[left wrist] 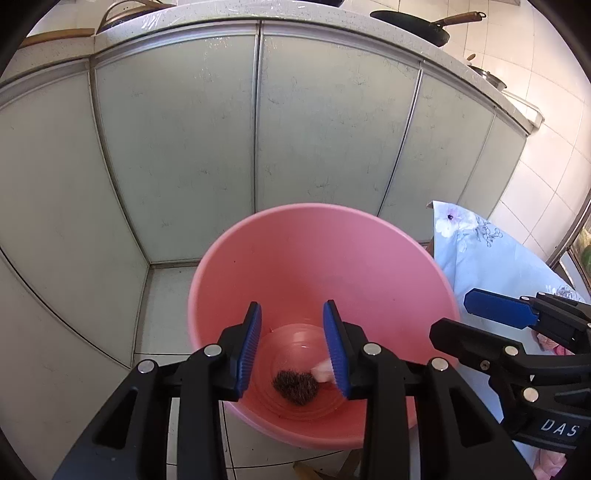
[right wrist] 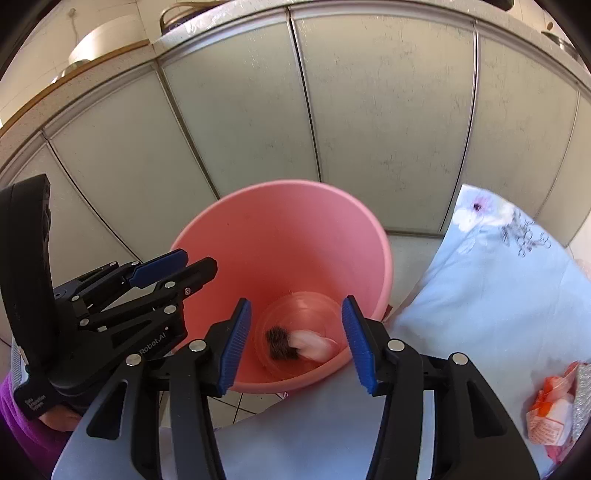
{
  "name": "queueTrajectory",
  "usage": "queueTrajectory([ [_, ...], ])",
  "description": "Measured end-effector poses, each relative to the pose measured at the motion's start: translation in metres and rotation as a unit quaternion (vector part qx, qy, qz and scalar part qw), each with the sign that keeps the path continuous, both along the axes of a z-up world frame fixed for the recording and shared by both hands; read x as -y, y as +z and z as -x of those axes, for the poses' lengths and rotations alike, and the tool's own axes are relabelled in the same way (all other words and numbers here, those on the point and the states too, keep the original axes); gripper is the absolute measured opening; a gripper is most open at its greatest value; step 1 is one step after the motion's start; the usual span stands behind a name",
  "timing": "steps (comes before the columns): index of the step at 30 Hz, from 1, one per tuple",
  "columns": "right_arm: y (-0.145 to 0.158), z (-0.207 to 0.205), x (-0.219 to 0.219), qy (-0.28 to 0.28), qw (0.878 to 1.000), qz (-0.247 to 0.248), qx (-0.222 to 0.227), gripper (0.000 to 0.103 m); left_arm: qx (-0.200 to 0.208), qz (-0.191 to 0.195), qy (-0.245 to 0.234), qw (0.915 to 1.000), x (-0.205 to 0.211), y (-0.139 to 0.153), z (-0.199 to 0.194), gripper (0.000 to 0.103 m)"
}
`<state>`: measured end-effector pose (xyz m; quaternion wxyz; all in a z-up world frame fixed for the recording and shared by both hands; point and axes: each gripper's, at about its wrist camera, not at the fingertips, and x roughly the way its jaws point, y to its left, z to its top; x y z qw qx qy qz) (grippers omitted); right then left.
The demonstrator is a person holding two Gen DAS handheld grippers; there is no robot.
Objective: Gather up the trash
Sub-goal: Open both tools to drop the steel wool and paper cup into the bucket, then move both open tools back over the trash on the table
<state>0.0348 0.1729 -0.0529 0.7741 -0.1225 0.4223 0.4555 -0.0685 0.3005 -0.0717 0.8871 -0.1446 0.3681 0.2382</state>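
A pink plastic bin (left wrist: pixel 321 258) (right wrist: pixel 280 236) stands on the tiled floor against pale cabinet doors. At its bottom lie a dark fuzzy clump (left wrist: pixel 295 386) (right wrist: pixel 279 343) and a white crumpled tissue (left wrist: pixel 322 369) (right wrist: pixel 312 345). My left gripper (left wrist: pixel 293 354) is open and empty, held above the bin's near rim. My right gripper (right wrist: pixel 297 343) is open and empty, also above the bin's near rim. An orange and white wrapper (right wrist: pixel 550 417) lies on the blue cloth at the right.
A table covered with a light blue floral cloth (left wrist: pixel 476 251) (right wrist: pixel 491 291) stands right of the bin. Cabinet doors (left wrist: pixel 258 129) rise behind it under a counter with a pan (left wrist: pixel 417 24). Each gripper shows in the other's view: the right one (left wrist: pixel 517 332), the left one (right wrist: pixel 122 291).
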Motion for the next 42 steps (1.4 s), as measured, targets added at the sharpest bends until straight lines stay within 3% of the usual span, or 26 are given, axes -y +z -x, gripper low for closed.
queueTrajectory([
  [11,0.034,0.017,0.048,-0.025,0.998,-0.02,0.052,0.052,0.043,-0.017,-0.033,0.9984,0.025,0.045,0.006,0.034],
  [25,0.055,0.021,0.195,-0.161,0.983,-0.019,0.091,0.052,0.074,-0.011,-0.158,0.9845,0.128,0.081,-0.025,0.034],
  [32,0.047,0.025,0.281,-0.243,0.965,-0.014,0.1,0.052,0.076,-0.003,-0.246,0.9662,0.193,0.085,-0.047,0.034],
  [42,0.018,0.031,0.384,-0.343,0.937,-0.006,0.067,0.052,0.051,0.025,-0.383,0.922,0.3,0.068,-0.065,0.034],
])
